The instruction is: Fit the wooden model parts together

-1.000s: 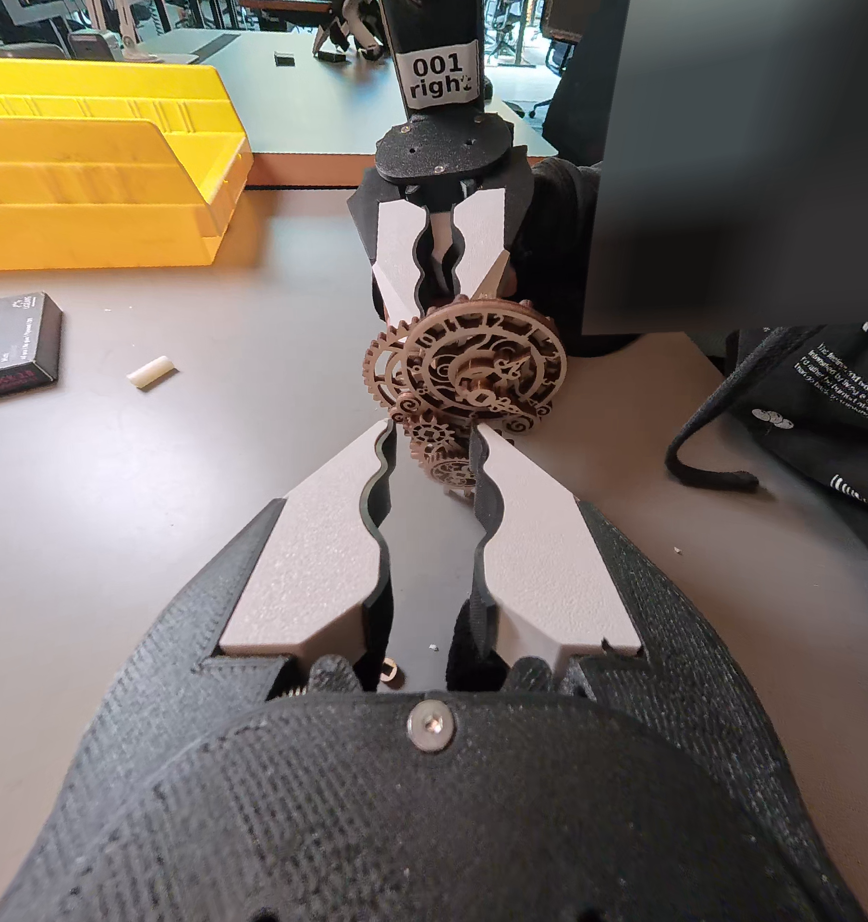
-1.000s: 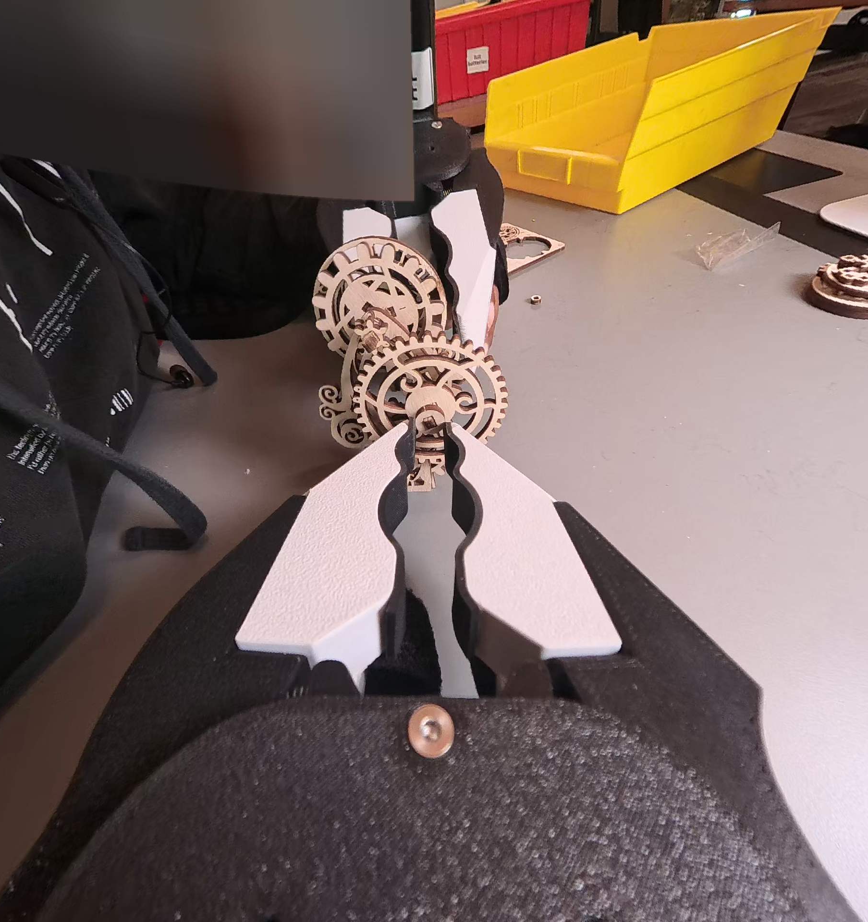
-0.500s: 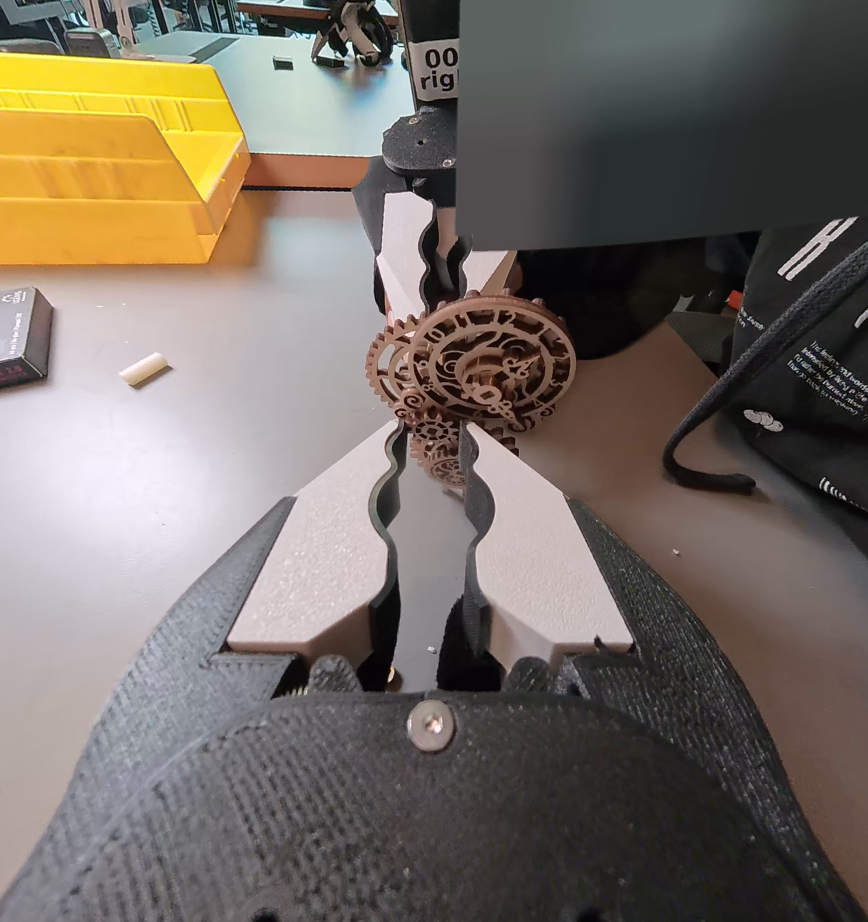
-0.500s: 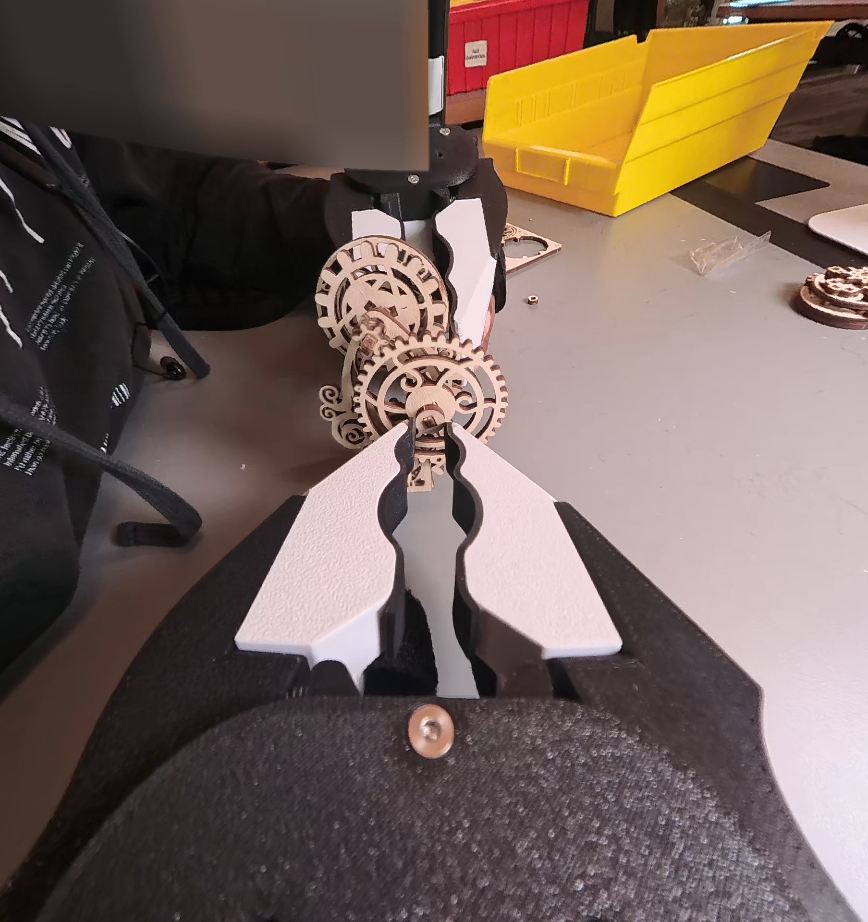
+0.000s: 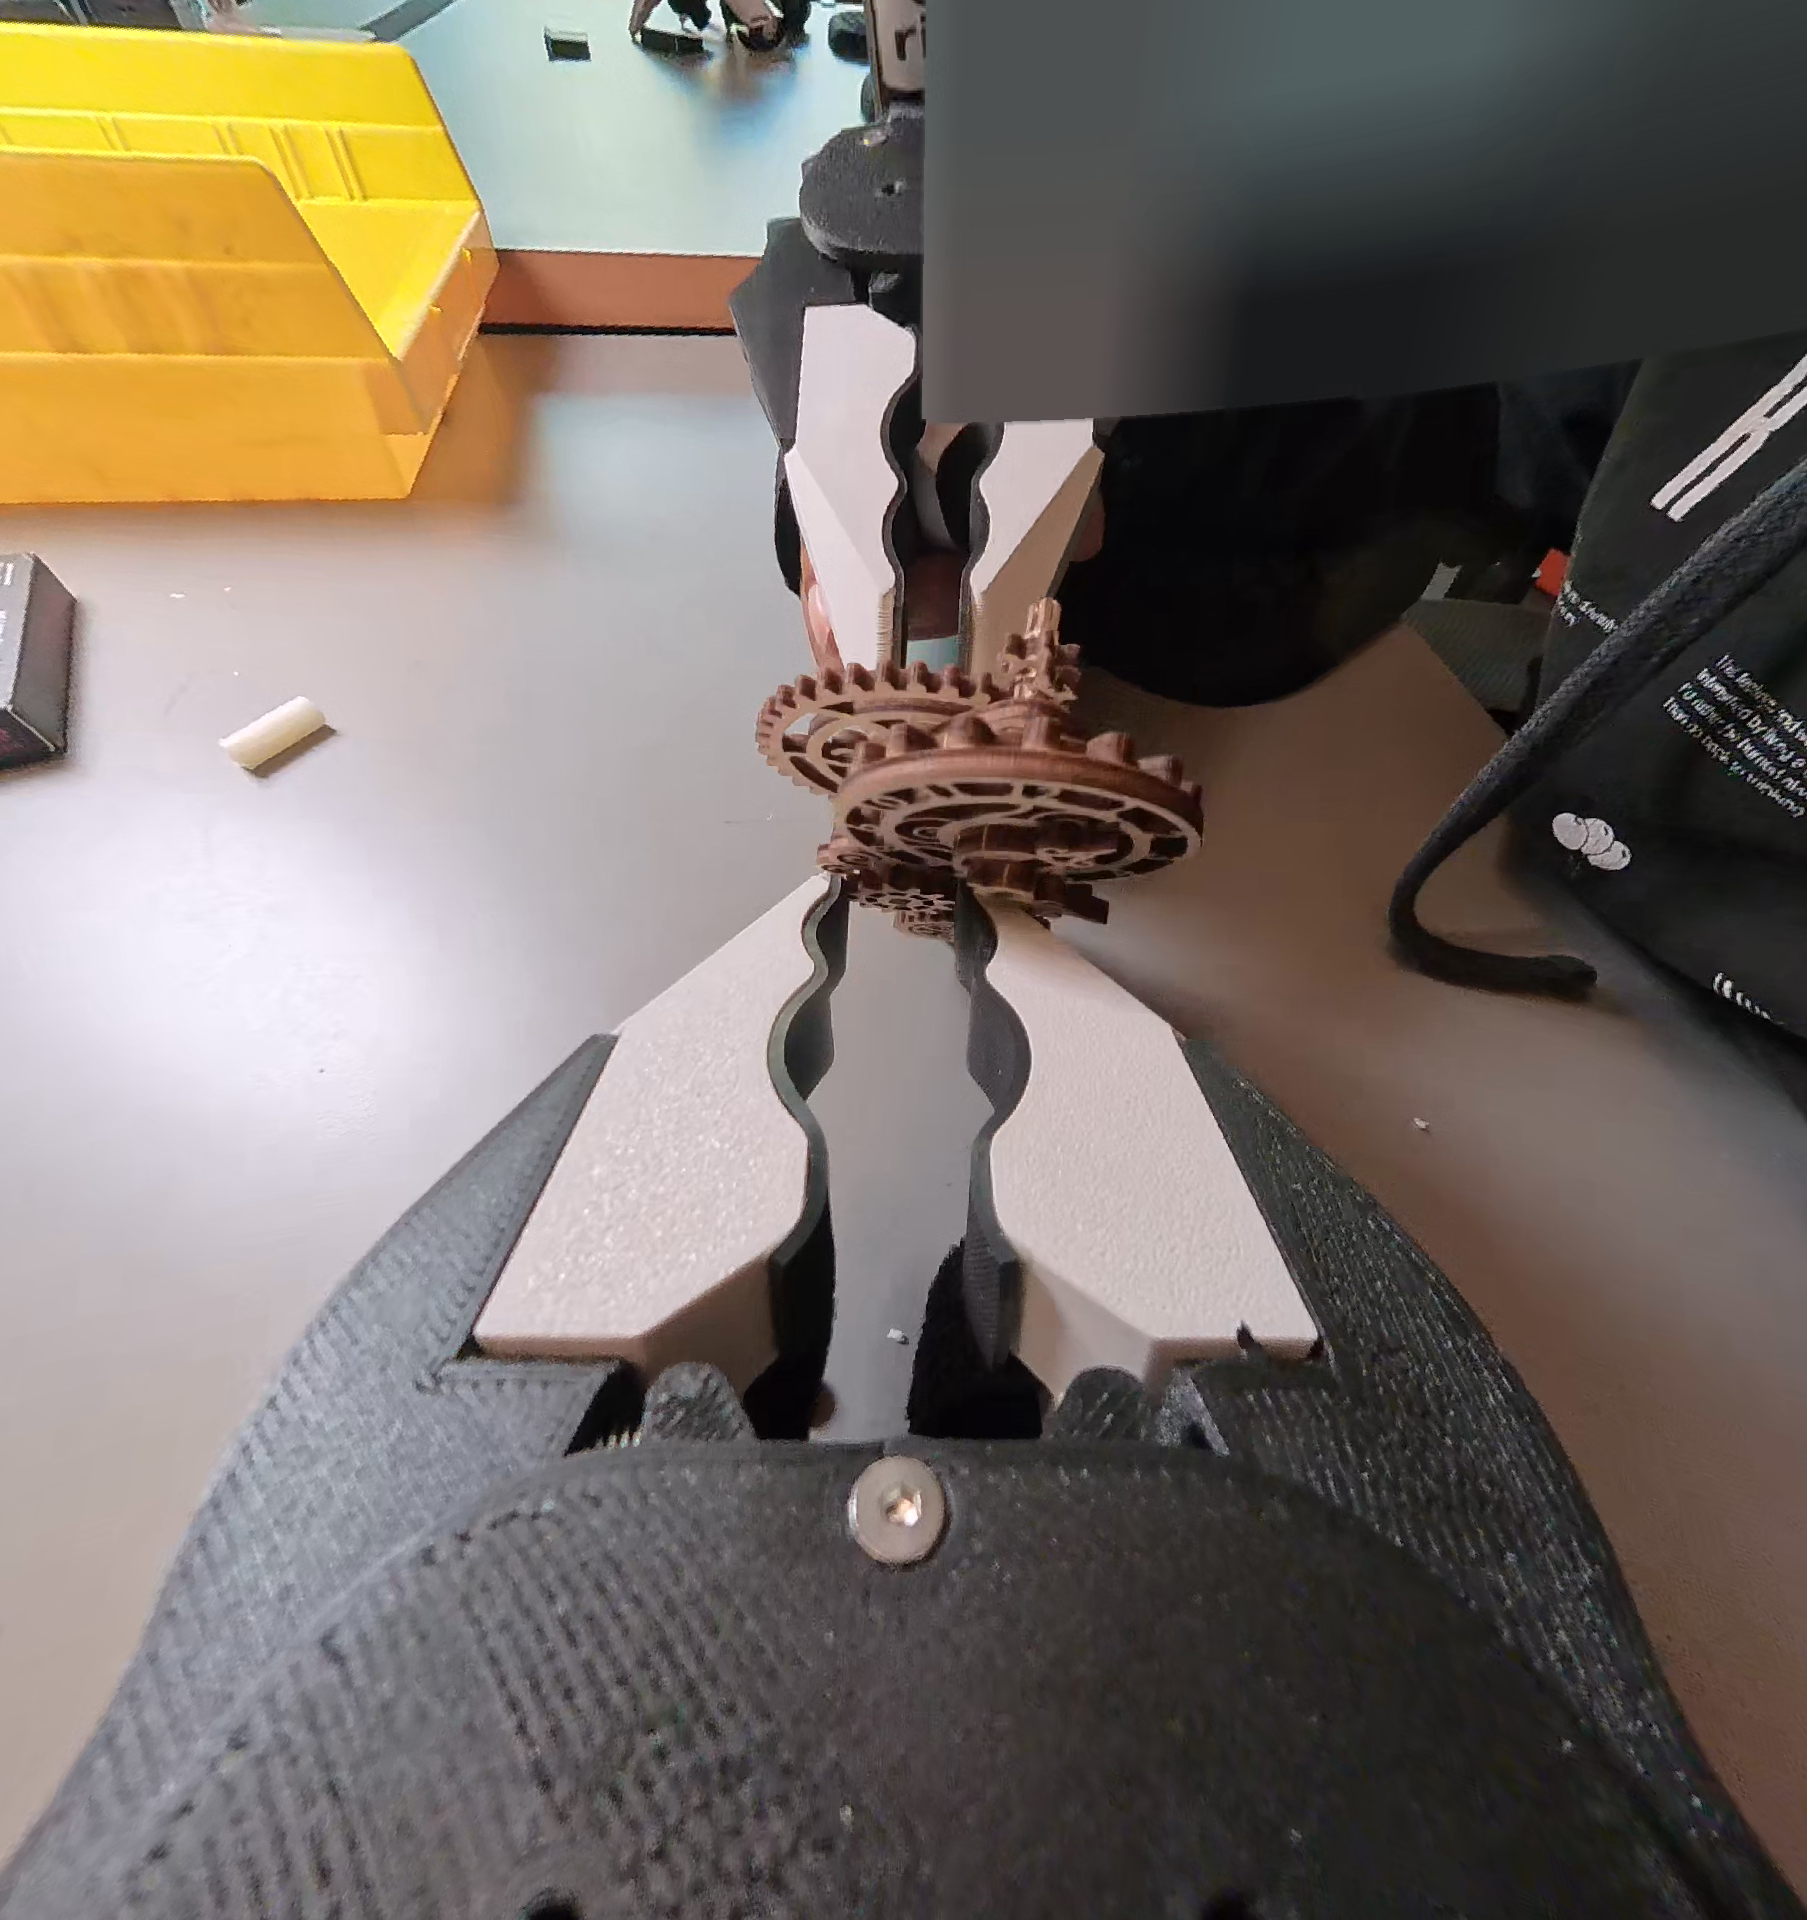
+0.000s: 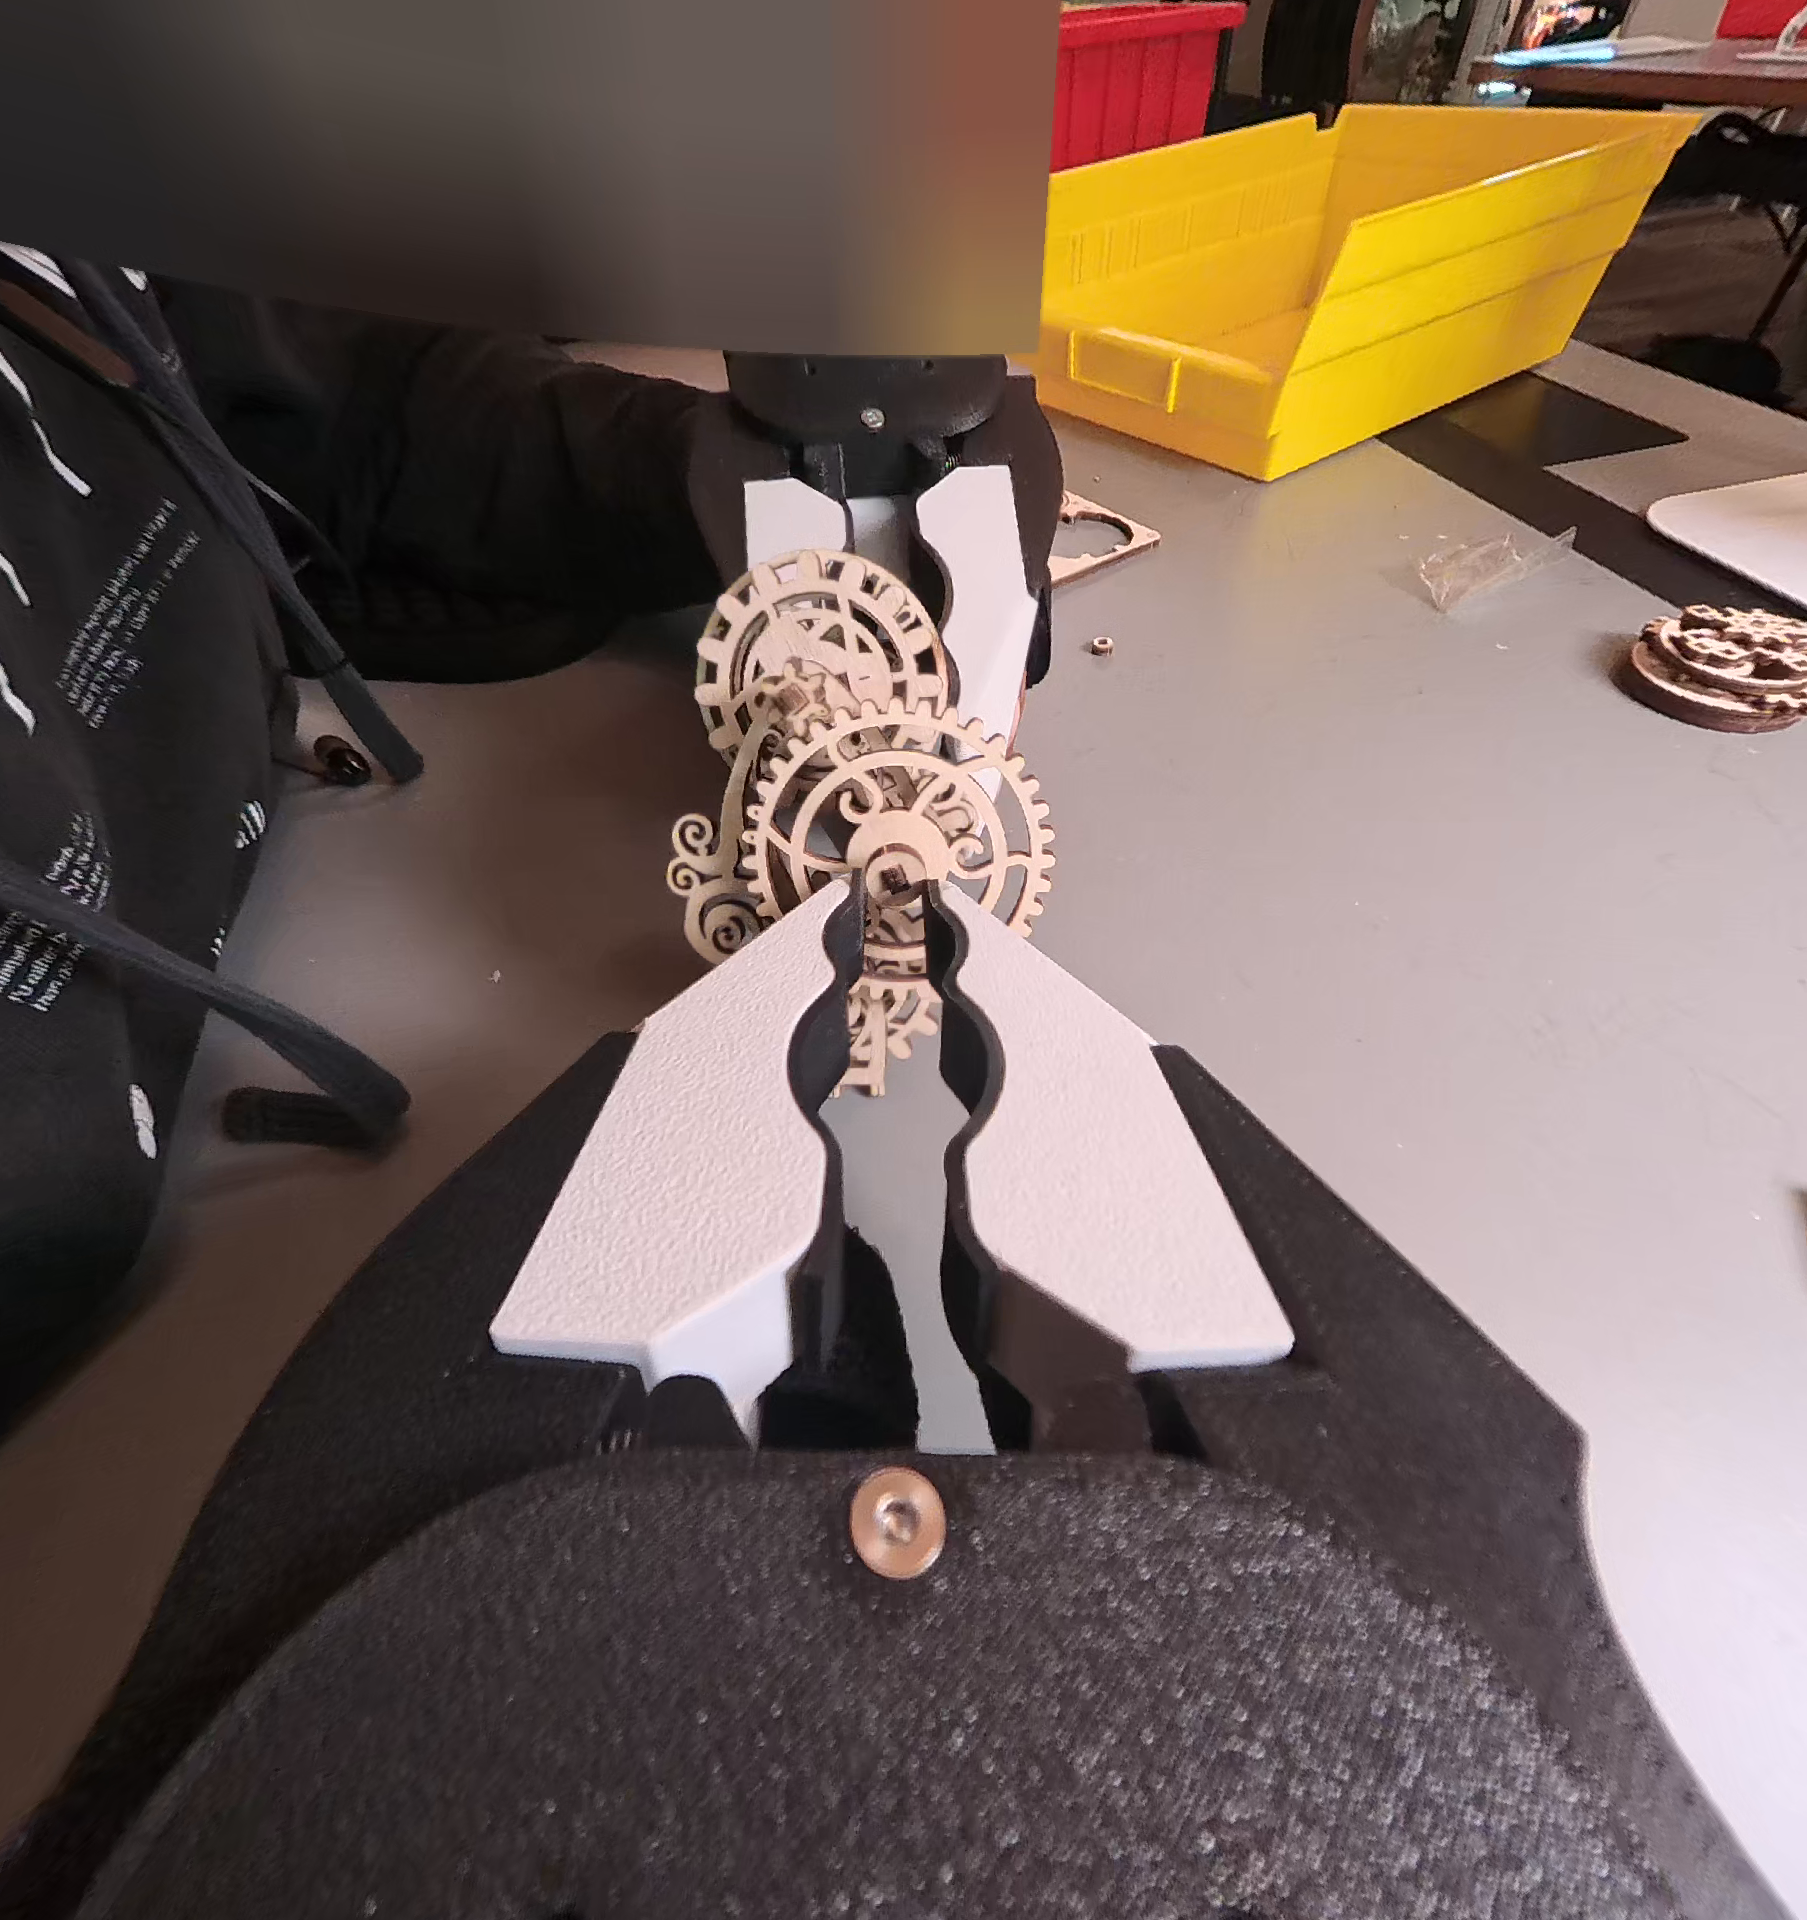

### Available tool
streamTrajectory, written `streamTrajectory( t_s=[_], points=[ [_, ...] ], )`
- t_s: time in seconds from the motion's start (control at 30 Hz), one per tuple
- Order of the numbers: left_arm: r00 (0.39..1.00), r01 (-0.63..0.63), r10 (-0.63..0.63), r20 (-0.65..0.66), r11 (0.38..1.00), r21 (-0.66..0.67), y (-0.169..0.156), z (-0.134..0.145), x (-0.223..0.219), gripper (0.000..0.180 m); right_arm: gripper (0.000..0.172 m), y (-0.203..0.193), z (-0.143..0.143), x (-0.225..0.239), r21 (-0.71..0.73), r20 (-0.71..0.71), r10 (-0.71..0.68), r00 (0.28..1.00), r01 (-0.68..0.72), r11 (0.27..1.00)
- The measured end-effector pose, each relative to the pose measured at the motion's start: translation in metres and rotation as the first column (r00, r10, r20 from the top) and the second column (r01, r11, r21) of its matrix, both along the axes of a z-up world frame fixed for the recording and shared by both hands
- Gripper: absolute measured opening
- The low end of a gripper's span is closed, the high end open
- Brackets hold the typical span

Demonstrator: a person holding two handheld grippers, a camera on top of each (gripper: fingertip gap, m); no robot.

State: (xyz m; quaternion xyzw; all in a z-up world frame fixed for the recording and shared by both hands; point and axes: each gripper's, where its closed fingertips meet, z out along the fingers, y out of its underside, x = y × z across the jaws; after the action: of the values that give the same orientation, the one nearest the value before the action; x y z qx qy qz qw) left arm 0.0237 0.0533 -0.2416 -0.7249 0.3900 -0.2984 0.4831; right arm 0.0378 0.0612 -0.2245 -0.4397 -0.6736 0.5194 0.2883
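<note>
The grey bench (image 6: 1398, 935) has a yellow bin (image 6: 1346, 291) at its far side. Above the middle, the wooden gear model (image 6: 878, 810) hangs between both grippers. The right gripper (image 6: 891, 894) fingers pinch its hub. The left gripper (image 5: 904, 904) fingers squeeze its other end.

Tilted wooden gear model (image 5: 982, 790) held above table.

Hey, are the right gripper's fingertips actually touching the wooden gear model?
Touching. The right wrist view shows the right gripper with its pads closed against the round hub of the wooden gear model.
</note>
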Motion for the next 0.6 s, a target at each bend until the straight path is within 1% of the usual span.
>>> streamTrajectory(
  t_s=[0.27, 0.6],
  points=[
    [1.000, 0.005, -0.004, 0.024, 1.000, -0.019, -0.0007, 0.0028, 0.0006, 0.018, 0.009, 0.0004, -0.0014, 0.0008, 0.082, 0.012, -0.016, 1.000, 0.015, 0.997],
    [1.000, 0.014, -0.013, 0.022, 0.999, -0.047, -0.0028, 0.0029, 0.0009, 0.018, 0.008, -0.0015, -0.0032, 0.0009, 0.056, 0.036, -0.012, 0.999, 0.010, 0.998]
  ],
)
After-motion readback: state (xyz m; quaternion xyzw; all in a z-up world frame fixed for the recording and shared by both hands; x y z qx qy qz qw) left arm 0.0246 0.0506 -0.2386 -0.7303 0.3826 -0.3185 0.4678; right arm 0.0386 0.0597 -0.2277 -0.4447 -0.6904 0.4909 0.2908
